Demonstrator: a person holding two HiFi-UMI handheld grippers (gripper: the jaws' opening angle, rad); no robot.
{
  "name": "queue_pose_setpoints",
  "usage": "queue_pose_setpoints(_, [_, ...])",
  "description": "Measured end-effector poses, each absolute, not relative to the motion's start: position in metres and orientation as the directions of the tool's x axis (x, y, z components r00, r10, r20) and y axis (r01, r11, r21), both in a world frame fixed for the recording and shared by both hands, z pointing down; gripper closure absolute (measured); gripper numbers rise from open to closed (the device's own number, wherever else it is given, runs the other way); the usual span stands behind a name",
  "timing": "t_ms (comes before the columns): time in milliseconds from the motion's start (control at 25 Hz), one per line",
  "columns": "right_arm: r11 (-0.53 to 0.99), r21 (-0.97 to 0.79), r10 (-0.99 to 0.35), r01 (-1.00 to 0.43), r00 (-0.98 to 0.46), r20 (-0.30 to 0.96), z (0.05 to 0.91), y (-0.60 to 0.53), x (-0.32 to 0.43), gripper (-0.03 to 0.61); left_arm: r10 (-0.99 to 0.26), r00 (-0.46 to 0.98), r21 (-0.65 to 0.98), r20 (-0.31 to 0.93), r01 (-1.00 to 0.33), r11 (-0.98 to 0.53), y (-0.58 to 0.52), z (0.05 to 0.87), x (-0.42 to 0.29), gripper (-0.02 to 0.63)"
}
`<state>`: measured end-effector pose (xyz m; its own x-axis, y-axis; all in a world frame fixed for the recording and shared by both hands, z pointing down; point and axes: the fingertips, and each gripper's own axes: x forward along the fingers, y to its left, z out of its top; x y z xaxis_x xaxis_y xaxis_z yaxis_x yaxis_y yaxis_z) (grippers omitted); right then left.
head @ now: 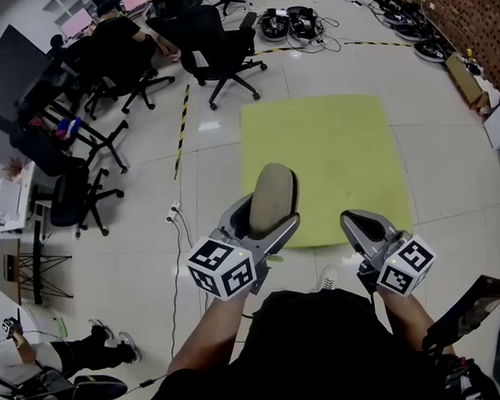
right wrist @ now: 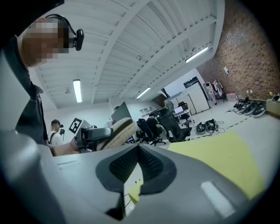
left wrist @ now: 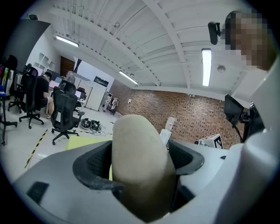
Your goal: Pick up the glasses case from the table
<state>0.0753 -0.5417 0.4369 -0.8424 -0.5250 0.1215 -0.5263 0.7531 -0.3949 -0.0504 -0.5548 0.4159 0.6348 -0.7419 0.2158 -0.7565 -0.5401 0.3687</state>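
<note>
The glasses case (head: 273, 199) is a beige oval shell, held up in the air over the near edge of the yellow-green table (head: 331, 148). My left gripper (head: 266, 218) is shut on it, and the case (left wrist: 140, 166) fills the gap between the jaws in the left gripper view. My right gripper (head: 359, 227) hangs to the right at the same height, shut with nothing in it; its pads (right wrist: 153, 168) meet in the right gripper view. There the case (right wrist: 114, 132) shows at the left in the other gripper.
Black office chairs (head: 215, 45) stand beyond the table and at the left (head: 72, 193). Cables and devices (head: 294, 23) lie on the floor at the back, a brick wall (head: 458, 5) at the right. A person sits at desks at the far left (head: 121, 29).
</note>
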Motion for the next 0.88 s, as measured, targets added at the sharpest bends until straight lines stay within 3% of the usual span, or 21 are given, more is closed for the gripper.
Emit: queue_pose_setpoints(880, [0.679,-0.302,-0.645,-0.669,-0.740,0.189,0.428,-0.451,0.021,0.577,-0.641,0.757,0.405,0.129,-0.630,-0.663,-0.483,0.424,-0.091,0.209])
